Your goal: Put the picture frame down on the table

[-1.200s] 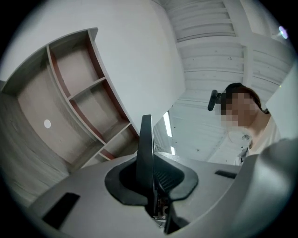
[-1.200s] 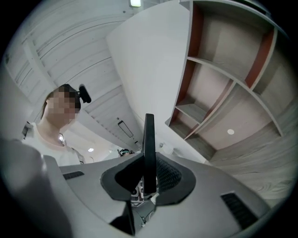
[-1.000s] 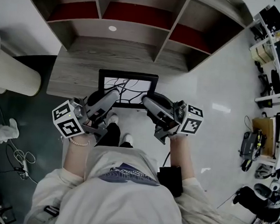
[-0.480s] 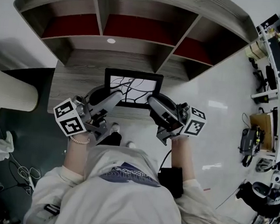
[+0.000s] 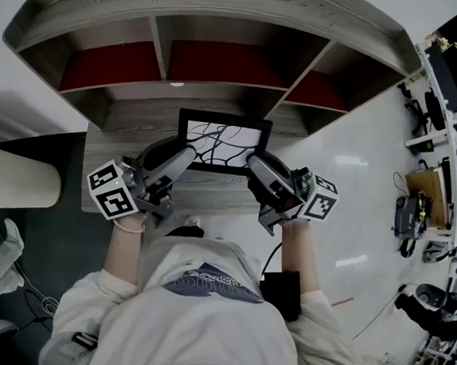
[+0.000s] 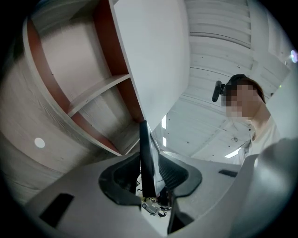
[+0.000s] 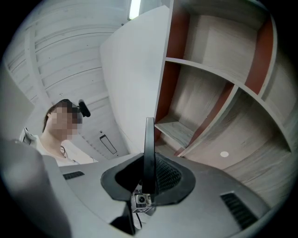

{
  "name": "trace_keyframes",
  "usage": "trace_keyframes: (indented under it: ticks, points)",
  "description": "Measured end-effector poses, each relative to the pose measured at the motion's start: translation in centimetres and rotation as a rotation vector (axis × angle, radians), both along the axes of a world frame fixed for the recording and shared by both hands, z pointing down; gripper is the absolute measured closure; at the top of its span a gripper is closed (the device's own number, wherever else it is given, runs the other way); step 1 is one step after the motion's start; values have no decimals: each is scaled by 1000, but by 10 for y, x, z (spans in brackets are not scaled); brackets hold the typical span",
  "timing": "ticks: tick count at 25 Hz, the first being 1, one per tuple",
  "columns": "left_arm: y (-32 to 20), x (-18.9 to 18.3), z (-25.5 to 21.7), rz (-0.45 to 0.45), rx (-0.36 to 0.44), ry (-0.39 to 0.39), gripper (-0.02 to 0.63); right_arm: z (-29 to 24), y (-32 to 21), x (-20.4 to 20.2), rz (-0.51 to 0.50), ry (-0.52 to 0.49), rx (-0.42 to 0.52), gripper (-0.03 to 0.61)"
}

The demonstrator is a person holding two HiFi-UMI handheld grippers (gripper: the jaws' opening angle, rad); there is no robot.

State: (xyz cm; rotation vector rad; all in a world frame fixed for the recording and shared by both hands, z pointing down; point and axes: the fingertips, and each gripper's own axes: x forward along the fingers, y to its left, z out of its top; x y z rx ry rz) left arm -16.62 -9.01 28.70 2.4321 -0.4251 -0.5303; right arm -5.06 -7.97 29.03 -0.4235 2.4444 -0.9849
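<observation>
The picture frame [image 5: 223,141], black-rimmed with a branch drawing on white, hangs over the wooden table [image 5: 119,127], just in front of the shelf unit. My left gripper [image 5: 185,156] is at its lower left corner. In the left gripper view the frame's black edge [image 6: 148,158] stands between the jaws of that gripper [image 6: 150,175], which have just been opening; a thin gap shows beside the ribbed pad [image 6: 170,173]. My right gripper [image 5: 253,162] holds the lower right corner. There the frame's edge [image 7: 149,148] lies against the ribbed pad [image 7: 165,174] of the right gripper [image 7: 148,176].
A wooden shelf unit [image 5: 221,64] with red back panels rises at the table's far side. A white cylinder [image 5: 18,177] stands at the left on dark floor. Racks of equipment [image 5: 442,146] line the right side, across white floor.
Both grippers and the frame have moved forward from the table's front edge, further over the table toward the shelves.
</observation>
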Motion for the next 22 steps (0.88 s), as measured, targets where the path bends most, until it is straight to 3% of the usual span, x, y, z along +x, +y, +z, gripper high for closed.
trace_keyframes:
  ticks: [3, 10, 20, 22]
  points:
    - [-50, -8, 4, 37, -12, 4, 509, 3, -46, -8, 35, 10, -5, 512]
    - [-46, -3, 16, 106, -31, -49, 523, 7, -36, -5, 55, 73, 29, 512]
    - [-39, 0, 60, 165, -50, -146, 531, 44, -30, -9, 35, 331, 62, 509]
    - [-37, 14, 84, 167, -48, -170, 531, 69, -30, 4, 25, 368, 51, 508]
